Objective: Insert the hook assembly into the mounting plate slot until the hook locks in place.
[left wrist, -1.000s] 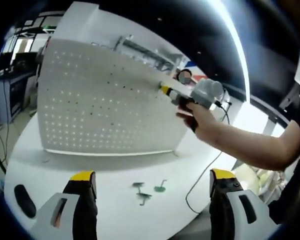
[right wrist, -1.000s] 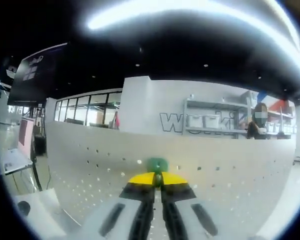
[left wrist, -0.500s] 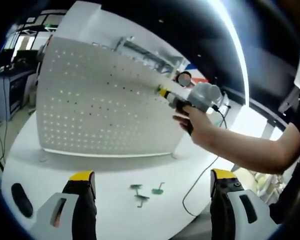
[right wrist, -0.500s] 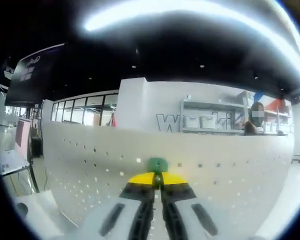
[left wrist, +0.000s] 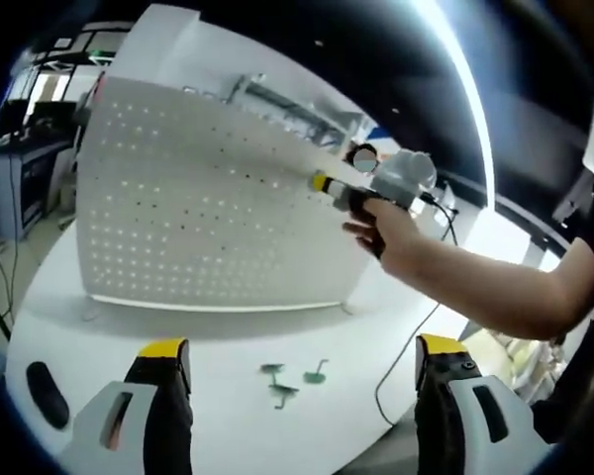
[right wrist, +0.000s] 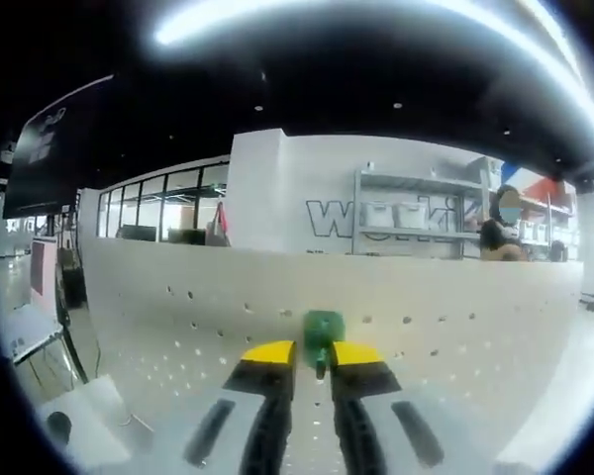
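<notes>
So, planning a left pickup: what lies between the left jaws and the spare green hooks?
Bare white table up to the hooks, in the left gripper view.

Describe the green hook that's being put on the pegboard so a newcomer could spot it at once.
Start at the white pegboard standing upright on the white table. Near its upper edge, the right gripper presses a small green hook against the board's face. Unlike the three green hooks lying loose on the table, it sits between yellow fingertips.

Pegboard [left wrist: 208, 198] upright across centre-left of the left gripper view, on the table [left wrist: 228, 336]. Three spare hooks [left wrist: 292, 381] lying on the table before it, lower centre. Right gripper [left wrist: 361, 193] at the board's right edge, upper right of centre; held hook [right wrist: 323, 327] against the board, centre of the right gripper view.
</notes>
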`<state>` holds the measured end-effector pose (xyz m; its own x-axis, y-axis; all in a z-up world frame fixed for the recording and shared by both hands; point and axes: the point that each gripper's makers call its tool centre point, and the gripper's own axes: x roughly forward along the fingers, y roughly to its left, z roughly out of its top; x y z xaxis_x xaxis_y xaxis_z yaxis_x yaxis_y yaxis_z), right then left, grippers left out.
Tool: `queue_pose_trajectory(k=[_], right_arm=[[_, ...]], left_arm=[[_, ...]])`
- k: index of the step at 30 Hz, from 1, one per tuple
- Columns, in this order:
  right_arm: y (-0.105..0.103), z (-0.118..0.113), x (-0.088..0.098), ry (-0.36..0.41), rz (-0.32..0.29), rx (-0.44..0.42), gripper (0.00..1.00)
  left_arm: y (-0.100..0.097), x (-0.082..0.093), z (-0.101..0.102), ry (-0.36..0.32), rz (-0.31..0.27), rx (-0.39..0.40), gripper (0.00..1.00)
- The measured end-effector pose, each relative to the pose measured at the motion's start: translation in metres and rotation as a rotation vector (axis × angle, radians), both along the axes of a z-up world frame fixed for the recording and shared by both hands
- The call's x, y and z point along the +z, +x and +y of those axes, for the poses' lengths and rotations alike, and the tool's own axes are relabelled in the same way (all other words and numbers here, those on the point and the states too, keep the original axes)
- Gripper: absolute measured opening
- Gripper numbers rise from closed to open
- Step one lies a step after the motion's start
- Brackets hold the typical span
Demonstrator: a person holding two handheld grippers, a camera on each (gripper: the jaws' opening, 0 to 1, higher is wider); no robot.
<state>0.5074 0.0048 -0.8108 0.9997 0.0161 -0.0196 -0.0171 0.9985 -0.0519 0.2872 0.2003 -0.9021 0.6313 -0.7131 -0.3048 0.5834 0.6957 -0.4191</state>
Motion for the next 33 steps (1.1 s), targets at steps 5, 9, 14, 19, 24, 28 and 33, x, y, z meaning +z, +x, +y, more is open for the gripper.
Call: queue_pose_trajectory(k=[5,9,14,19,24,28,33], right_arm=[[-0.001,0.001,0.002,0.026,0.005,0.008,0.23],[-0.002,-0.003,0.004,0.057,0.009,0.0,0.35],[-0.006,-0.01,0.01,0.05,0.008,-0.001,0.36],[-0.013,-0.017,0.009,0.043,0.018,-0.001,0.4],[-0.027,-0.033,-0.01,-0.069,0.119,-0.03,0.41],[-0.037,-0.039,-0.015,-0.016,0.116,-0.023,0.46],[-0.056,-0.048,-0.03,-0.004,0.153,-0.016,0.49]], left_arm=[[-0.002,0.0,0.003,0.008,-0.003,0.005,0.95],[-0.004,-0.001,0.004,0.013,-0.003,0.005,0.95],[-0.007,0.0,0.004,0.016,-0.005,0.003,0.95],[-0.01,0.0,0.004,0.022,-0.009,-0.003,0.95],[-0.012,-0.001,0.004,0.035,-0.013,-0.009,0.96],[-0.015,-0.003,0.003,0.031,-0.006,-0.015,0.96],[-0.02,-0.008,0.002,0.036,0.007,-0.023,0.96]])
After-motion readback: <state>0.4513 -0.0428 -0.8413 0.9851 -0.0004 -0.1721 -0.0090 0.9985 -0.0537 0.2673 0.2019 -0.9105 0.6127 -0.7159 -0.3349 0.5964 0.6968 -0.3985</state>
